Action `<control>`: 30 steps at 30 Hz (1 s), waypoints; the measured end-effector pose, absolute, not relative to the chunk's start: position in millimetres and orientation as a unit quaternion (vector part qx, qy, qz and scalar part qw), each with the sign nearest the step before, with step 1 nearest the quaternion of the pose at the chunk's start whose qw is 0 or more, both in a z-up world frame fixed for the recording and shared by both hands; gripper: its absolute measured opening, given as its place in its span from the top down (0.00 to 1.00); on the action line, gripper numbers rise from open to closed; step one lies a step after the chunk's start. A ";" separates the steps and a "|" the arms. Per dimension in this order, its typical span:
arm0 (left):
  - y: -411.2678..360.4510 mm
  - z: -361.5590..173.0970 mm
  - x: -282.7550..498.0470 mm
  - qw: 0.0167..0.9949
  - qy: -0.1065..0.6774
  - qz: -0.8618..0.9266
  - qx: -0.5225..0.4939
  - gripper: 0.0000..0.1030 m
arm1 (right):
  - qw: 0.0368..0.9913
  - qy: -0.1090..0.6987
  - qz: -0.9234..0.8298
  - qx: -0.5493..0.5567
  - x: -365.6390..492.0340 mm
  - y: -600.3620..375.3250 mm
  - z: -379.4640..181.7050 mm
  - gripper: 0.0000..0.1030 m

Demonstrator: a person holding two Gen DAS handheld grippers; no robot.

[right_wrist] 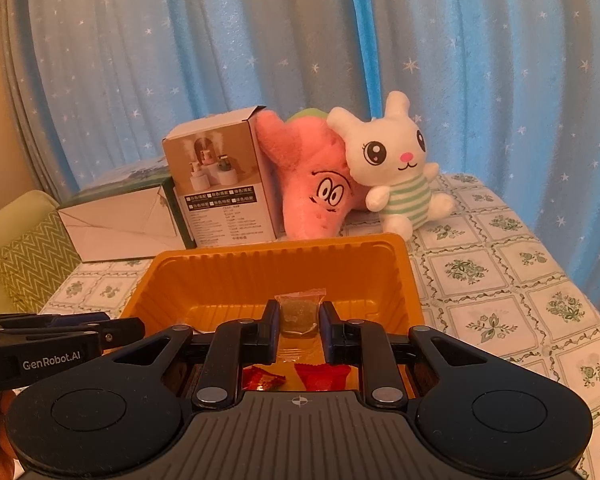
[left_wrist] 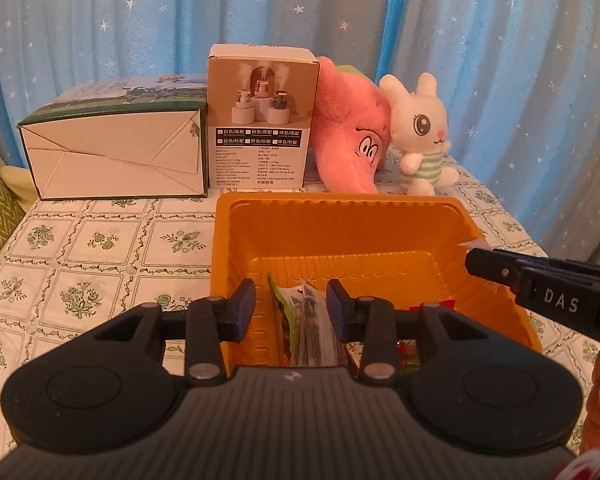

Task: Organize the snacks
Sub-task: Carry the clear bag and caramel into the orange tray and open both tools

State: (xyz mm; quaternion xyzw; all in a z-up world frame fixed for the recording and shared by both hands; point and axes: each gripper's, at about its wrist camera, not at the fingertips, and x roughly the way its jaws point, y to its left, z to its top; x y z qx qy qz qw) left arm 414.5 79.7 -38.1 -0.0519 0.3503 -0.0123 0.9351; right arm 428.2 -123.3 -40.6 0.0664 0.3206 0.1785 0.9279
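As the right tongs (right_wrist: 299, 322) pinch a light, crinkly candy (right_wrist: 298, 312) by its wrapper over the tray (right_wrist: 228, 268), the left tongs (left_wrist: 291, 308) pinch a limp packet (left_wrist: 310, 320)

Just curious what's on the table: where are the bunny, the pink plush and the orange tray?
bunny (right_wrist: 384, 152): right wrist view, face.
pink plush (right_wrist: 312, 184): right wrist view, body.
tray (left_wrist: 340, 216): left wrist view, far wall.
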 end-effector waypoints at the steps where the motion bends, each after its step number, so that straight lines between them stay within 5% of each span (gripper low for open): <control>1: 79.4 -38.2 414.2 0.935 0.351 -0.013 -0.052 0.66 | 0.927 0.321 0.180 0.067 427.9 -122.5 -40.8 0.80; 25: 76.2 -38.4 414.2 0.934 0.352 -0.018 -0.051 0.66 | 0.912 0.319 0.227 0.119 430.4 -122.2 -43.6 0.78; 26: 77.1 -38.2 414.3 0.934 0.352 -0.017 -0.053 0.66 | 0.909 0.324 0.230 0.128 431.9 -122.8 -45.1 0.67; 27: 78.3 -38.2 414.1 0.934 0.352 -0.015 -0.053 0.66 | 0.907 0.326 0.228 0.138 433.1 -124.4 -46.1 0.45; 30: 79.3 -38.2 413.6 0.934 0.352 -0.014 -0.052 0.66 | 0.910 0.318 0.219 0.149 433.5 -130.0 -45.7 0.34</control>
